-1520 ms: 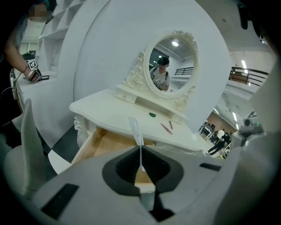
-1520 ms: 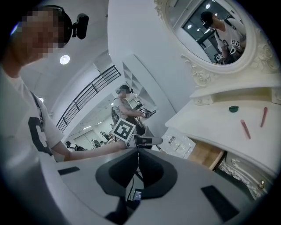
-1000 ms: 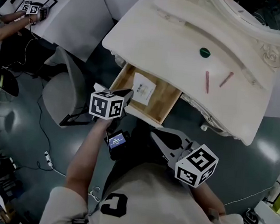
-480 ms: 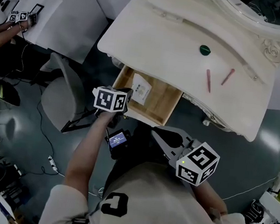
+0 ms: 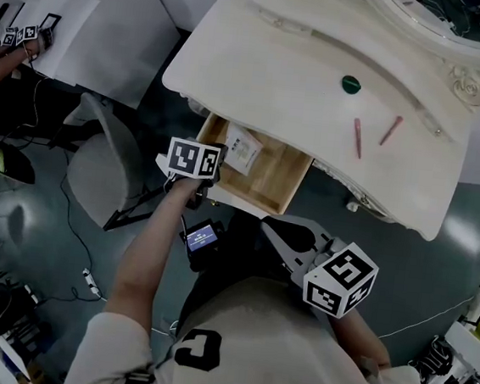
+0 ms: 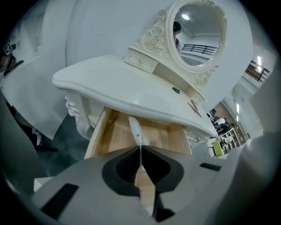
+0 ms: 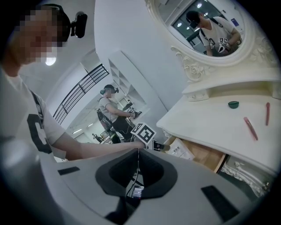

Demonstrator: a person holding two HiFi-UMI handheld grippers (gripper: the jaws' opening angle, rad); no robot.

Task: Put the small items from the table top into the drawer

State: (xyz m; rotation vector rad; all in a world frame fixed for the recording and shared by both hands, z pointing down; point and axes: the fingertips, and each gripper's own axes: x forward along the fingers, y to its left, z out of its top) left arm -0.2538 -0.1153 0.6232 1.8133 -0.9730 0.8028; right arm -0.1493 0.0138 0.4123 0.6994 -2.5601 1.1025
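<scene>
The white dressing table [image 5: 261,70] has its wooden drawer [image 5: 275,182] pulled open. My left gripper [image 5: 218,162] is at the drawer's near left corner, shut on a thin white packet [image 5: 244,149] that hangs over the drawer. In the left gripper view the packet [image 6: 135,129] stands edge-on between the jaws of the left gripper [image 6: 140,151]. A green round item [image 5: 351,85] and two pink sticks [image 5: 356,139] [image 5: 390,131] lie on the table top. My right gripper [image 5: 267,227] is held low in front of the drawer, shut and holding nothing.
A grey chair [image 5: 98,163] stands left of the drawer. A small device with a lit screen [image 5: 201,238] sits at my waist. An oval mirror [image 6: 197,30] rises at the back of the table. Another person works at a white table [image 5: 79,17] at far left.
My left gripper has sunk and moved in toward the drawer's near left corner with the packet. The right gripper has barely moved.
</scene>
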